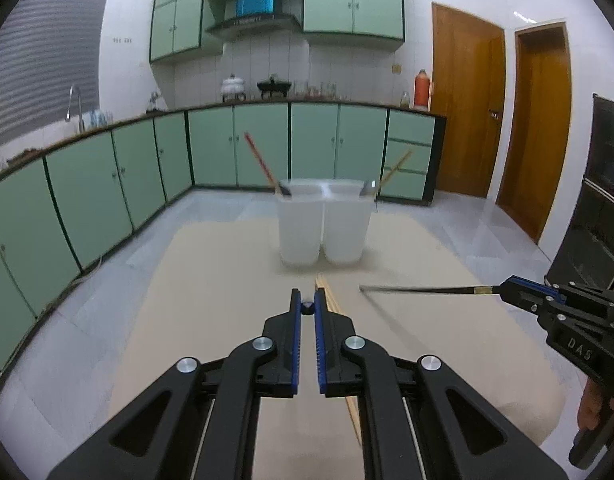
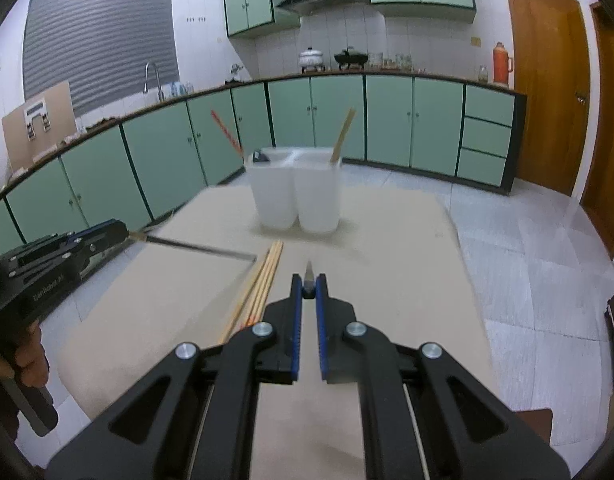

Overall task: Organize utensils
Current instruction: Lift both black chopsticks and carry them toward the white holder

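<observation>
Chopstick (image 1: 423, 290), dark, thin, pinched in right tool (image 1: 503, 291); left tool (image 1: 307, 306) clamps similar, apparently; beige tabletop (image 1: 227, 280), green-cabinet kitchen.

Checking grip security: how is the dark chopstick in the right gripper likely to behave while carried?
Probably stiff: the dark chopstick, pinched at one end by the right gripper, juts out straight without sagging. Likely light, yet thin and end-held, so it may pivot between the pads.
</observation>
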Demonstrator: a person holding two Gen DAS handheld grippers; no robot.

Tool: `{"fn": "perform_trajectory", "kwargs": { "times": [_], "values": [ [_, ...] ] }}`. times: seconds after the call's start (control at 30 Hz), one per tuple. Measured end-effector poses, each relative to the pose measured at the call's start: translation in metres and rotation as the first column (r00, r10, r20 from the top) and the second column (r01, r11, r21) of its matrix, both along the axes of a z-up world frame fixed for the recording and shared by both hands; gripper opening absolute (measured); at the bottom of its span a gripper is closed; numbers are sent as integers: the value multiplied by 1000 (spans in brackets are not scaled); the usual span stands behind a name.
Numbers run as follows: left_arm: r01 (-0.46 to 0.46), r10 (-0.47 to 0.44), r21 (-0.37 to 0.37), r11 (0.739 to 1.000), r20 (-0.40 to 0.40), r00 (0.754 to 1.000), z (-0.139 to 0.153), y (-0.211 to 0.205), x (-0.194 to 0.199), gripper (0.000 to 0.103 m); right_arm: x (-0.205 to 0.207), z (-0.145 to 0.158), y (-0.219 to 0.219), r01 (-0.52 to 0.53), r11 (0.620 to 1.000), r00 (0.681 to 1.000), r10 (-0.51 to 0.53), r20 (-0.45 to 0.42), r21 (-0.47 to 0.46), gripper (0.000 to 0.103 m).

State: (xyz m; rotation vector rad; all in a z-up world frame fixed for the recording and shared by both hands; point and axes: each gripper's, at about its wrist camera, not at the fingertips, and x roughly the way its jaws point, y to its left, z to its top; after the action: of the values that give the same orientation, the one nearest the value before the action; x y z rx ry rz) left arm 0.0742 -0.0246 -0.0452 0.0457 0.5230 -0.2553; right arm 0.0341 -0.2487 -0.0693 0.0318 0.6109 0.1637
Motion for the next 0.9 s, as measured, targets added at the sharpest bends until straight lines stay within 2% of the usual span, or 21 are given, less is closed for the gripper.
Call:
{"fn": "perform_trajectory", "kwargs": {
  "times": [0.17, 0.43, 0.9],
  "values": [
    [7, -6, -10, 1000, 47, 999, 21, -1, 8, 6, 13, 28, -10, -14, 999, 999, 13, 35, 48, 6],
    [19, -17, -19, 1000, 78, 997, 42, 0, 25, 6, 39, 59, -16, -80, 992, 997, 78, 23, 94, 6],
    [52, -46, -65, 997, 88, 995, 60, 7, 34, 6, 60, 89, -4, -144, 989, 989, 143, 32, 42, 6]
  ]
}}
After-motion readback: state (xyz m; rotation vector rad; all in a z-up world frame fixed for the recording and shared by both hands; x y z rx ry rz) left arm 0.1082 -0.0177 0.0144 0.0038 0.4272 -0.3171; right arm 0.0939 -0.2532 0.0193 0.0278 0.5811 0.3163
